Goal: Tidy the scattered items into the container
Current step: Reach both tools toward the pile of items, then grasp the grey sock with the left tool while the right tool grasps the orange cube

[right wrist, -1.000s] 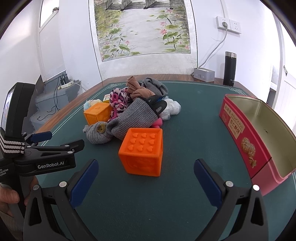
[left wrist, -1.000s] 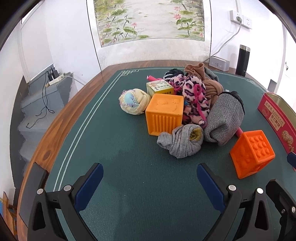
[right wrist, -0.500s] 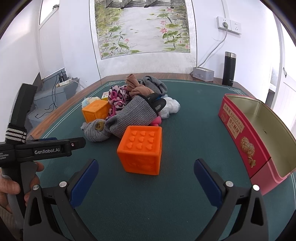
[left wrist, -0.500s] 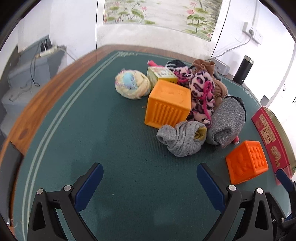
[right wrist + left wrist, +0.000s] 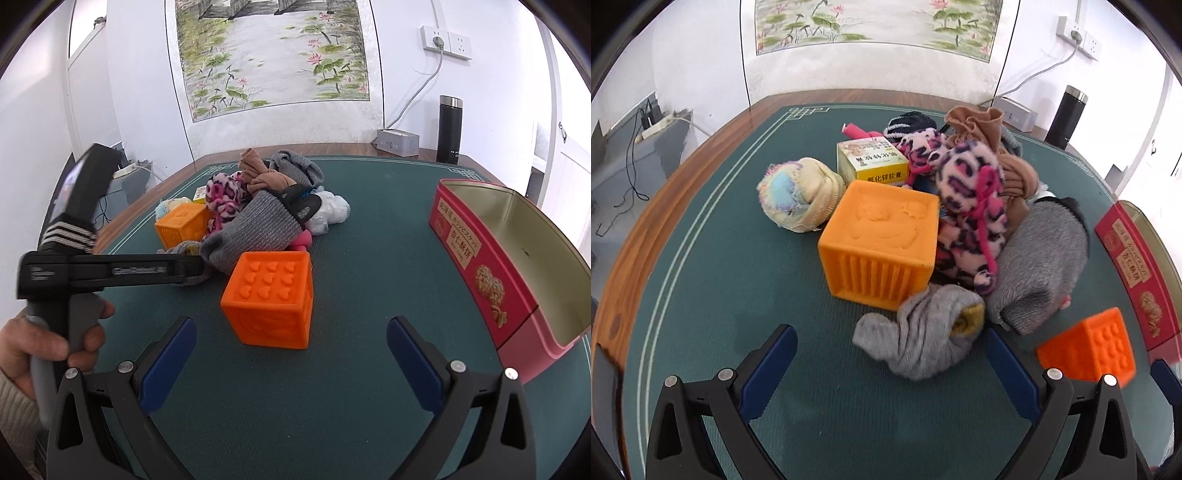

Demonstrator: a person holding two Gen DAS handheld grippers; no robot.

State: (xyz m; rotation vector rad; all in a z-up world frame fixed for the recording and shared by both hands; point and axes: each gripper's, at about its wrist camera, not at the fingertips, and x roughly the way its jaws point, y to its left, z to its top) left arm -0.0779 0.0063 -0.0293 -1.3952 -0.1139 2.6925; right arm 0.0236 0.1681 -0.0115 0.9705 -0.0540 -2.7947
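A pile of items lies on the green table mat [image 5: 720, 280]: an orange cube [image 5: 882, 240], a rolled grey sock [image 5: 923, 334], a leopard-print sock [image 5: 971, 206], a large grey sock [image 5: 1041, 258], a pastel sock ball [image 5: 798, 194] and a small yellow box [image 5: 873, 162]. My left gripper [image 5: 890, 369] is open, its fingers on either side of the rolled grey sock. A second orange cube [image 5: 271, 297] sits just ahead of my open right gripper [image 5: 291, 363]. The open red tin [image 5: 517, 251] stands to the right.
A black flask [image 5: 448, 129] and a grey box [image 5: 397, 142] stand at the table's far edge. The table's wooden rim [image 5: 639, 236] runs along the left. The left gripper's body [image 5: 107, 271] crosses the left of the right wrist view.
My left gripper has moved forward to the pile and now brackets the rolled grey sock. My right gripper has edged slightly toward the orange cube.
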